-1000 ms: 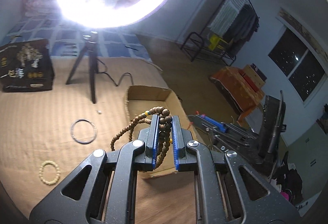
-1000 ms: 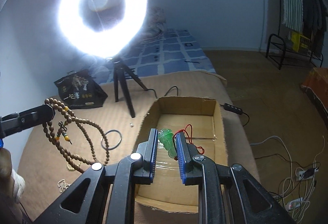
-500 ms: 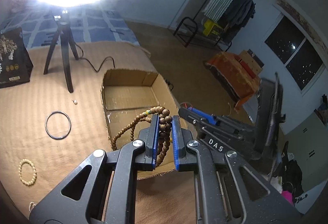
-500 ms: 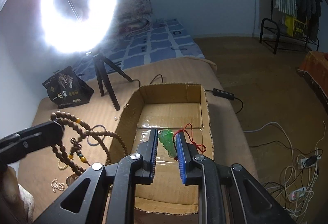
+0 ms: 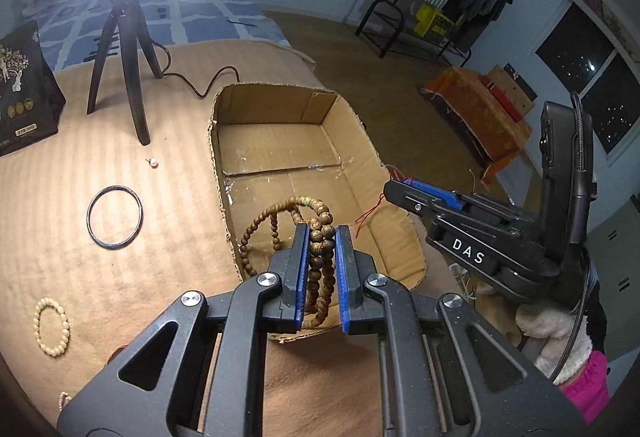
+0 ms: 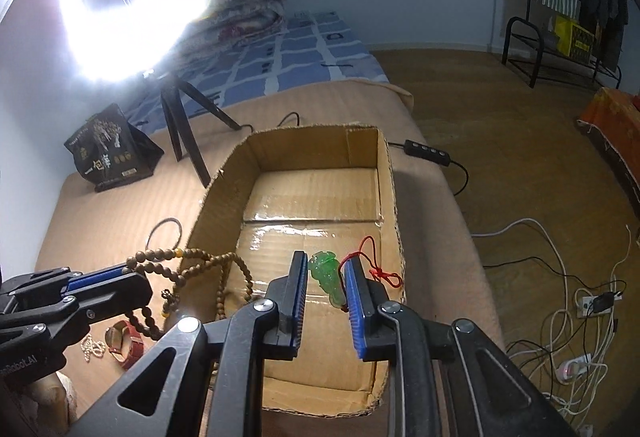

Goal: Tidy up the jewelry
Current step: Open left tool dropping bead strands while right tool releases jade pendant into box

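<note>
Left gripper (image 5: 322, 237) clamped on wooden bead necklace (image 5: 280, 215), strands draped over near left wall of cardboard box (image 5: 276, 105). Right gripper (image 6: 326, 277) over box's near right corner, jaws opening, green jade pendant (image 6: 328, 277) with red cord (image 6: 370, 257) between them. Black bangle (image 5: 115, 217) and cream bead bracelet (image 5: 52, 327) on bed beside box.

Ring (image 5: 114, 217), bracelet (image 5: 51, 327) on mat left of box (image 5: 276, 133)

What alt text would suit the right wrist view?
The right gripper, jaws opening, lowers a green pendant on a red cord over an open cardboard box. At left, the left gripper holds a wooden bead necklace.
</note>
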{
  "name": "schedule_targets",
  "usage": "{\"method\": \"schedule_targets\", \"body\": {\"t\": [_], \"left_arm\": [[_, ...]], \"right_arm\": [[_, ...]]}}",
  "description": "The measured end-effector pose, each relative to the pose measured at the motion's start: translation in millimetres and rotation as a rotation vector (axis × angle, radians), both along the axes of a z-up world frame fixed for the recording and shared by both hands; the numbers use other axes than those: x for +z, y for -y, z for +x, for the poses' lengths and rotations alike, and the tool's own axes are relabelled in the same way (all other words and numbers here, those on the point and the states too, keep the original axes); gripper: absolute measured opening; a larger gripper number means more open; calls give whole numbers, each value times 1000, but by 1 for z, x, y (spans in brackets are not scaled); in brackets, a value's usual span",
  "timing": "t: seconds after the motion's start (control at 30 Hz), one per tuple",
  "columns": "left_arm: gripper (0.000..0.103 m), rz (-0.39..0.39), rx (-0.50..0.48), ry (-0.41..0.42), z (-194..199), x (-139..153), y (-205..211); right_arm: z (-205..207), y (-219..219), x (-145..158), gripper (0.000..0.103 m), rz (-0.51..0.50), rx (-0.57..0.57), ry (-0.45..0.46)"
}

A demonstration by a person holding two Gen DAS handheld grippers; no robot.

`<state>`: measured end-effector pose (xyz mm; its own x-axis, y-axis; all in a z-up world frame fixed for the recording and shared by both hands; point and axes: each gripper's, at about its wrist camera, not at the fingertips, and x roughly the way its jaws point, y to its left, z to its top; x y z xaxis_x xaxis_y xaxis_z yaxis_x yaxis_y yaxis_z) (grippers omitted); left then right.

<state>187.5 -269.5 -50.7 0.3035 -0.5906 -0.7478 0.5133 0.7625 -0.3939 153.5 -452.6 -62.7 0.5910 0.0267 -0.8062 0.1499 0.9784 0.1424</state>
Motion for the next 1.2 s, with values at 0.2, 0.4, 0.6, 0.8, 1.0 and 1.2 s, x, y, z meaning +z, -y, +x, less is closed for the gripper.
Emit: {"method": "schedule_targets", "body": {"t": [0.2,0.4,0.6,0.8,1.0,1.2], "left_arm": [[33,26,13,0,4,-3,-5],[33,31,26,10,4,0,-12],[33,41,32,31,3,5,-18],[33,48,52,52,3,11,-33],[33,65,93,77,7,16,-60],[33,84,140,98,12,16,-97]], "right_arm": [[-1,-2,2,49,-11,-4,-1],[-4,-2,7,59,-21,-19,12],[-5,-5,13,61,-26,-18,19],[-5,-15,22,61,-22,-7,34],[-5,-31,31,61,-9,13,51],[0,-51,37,62,1,42,61]]}}
